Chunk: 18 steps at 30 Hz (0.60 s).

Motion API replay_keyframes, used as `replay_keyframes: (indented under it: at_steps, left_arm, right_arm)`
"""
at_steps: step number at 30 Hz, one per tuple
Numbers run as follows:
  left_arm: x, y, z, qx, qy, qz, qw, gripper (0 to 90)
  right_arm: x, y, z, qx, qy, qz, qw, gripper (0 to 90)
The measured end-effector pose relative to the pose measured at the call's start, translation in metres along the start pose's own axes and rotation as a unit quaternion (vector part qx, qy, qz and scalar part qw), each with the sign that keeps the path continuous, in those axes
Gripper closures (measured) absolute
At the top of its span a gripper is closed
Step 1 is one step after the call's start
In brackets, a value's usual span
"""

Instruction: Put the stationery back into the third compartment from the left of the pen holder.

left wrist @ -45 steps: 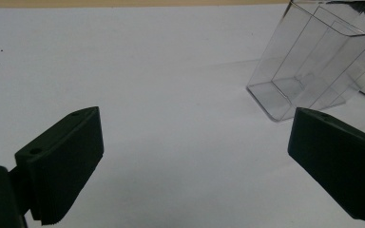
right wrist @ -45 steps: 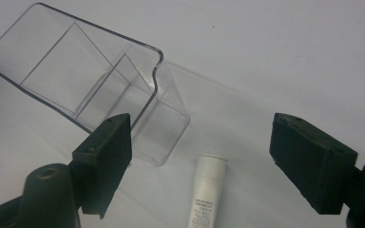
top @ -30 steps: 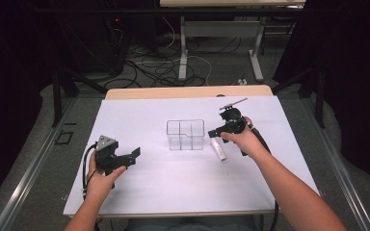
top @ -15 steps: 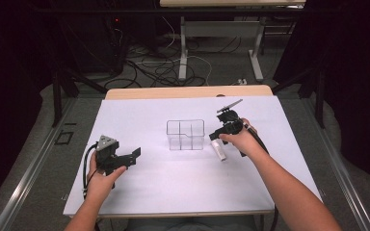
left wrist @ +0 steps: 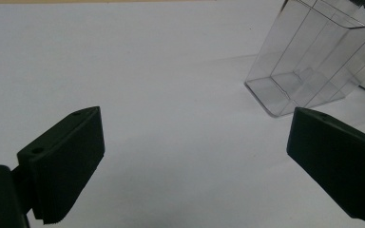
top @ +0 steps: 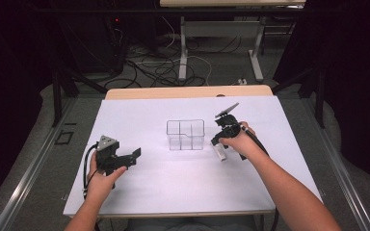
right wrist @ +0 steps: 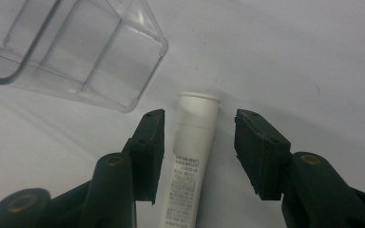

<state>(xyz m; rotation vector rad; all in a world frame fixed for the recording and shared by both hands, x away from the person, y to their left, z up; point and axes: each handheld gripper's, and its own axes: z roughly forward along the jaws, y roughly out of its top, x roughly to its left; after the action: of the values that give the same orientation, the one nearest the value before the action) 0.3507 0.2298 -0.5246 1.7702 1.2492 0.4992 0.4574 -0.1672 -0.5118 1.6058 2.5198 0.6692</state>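
Now right gripper [right wrist: 198, 152] jaws half-narrowed, just closing around white tube [right wrist: 192, 156], a gap at the right pad; left gripper [left wrist: 195, 166] jaws wide, empty.

Box [top: 186, 134] mid-table [top: 139, 192]. Tube [top: 218, 152] lying just right of box, slightly nearer, between jaws of right gripper [top: 220, 146]. Left gripper [top: 134, 155] well left of box, nearer.

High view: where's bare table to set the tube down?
Bare: the sheet between the left gripper and the clear box, and the near edge. Crowded: right of the box, where the right gripper straddles the white tube.
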Motion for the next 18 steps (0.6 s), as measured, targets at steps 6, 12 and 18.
replay_keyframes:
  at_steps: [6,12,18]
  left_arm:
    - [0.0,0.0,0.0,-0.001,0.0,0.0,1.0,5.5]
    - [0.0,0.0,0.0,0.0,0.0,0.001,1.0,5.5]
    - [0.0,0.0,0.0,0.001,-0.001,0.0,1.0,5.6]
  right_arm:
    - [0.003,-0.001,0.004,0.012,0.001,0.013,0.9998,57.3]
    - [0.006,-0.002,0.008,0.033,-0.005,0.013,0.9994,60.8]
    - [0.006,-0.002,0.012,0.047,-0.006,0.01,0.9988,63.9]
